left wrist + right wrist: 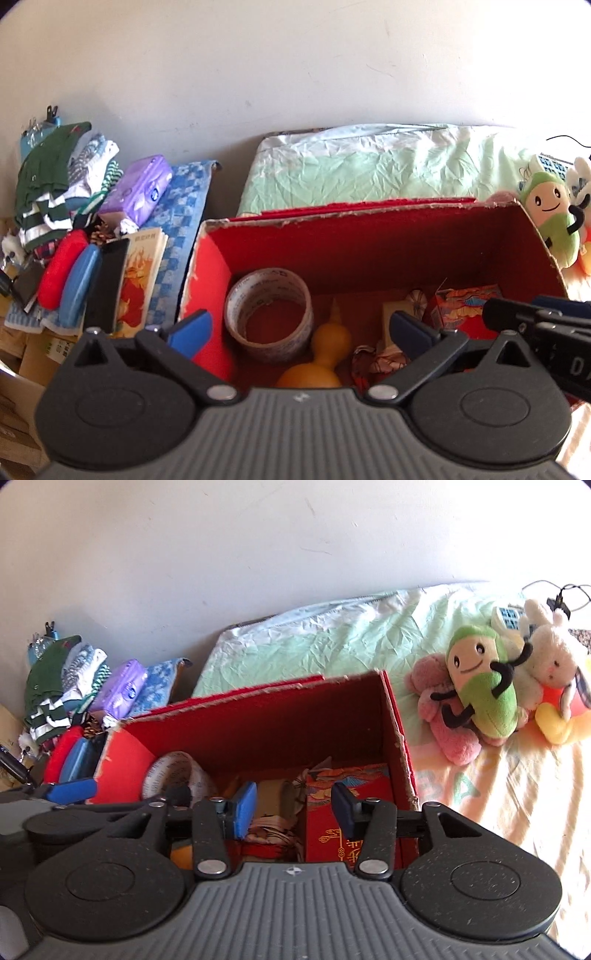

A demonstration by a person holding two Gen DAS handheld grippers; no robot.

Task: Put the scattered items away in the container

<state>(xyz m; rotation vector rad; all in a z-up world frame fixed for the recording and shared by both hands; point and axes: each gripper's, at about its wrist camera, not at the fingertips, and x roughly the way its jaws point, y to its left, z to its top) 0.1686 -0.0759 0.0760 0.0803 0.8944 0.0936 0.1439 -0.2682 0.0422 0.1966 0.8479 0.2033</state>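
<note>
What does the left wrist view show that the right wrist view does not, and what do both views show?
Only the left wrist view shows the whole yellow gourd on the box floor and the book with the flame cover.

Only the right wrist view shows the white rabbit plush and pink plush.

Both show the red cardboard box, tape roll, green bean plush and purple tissue pack.
</note>
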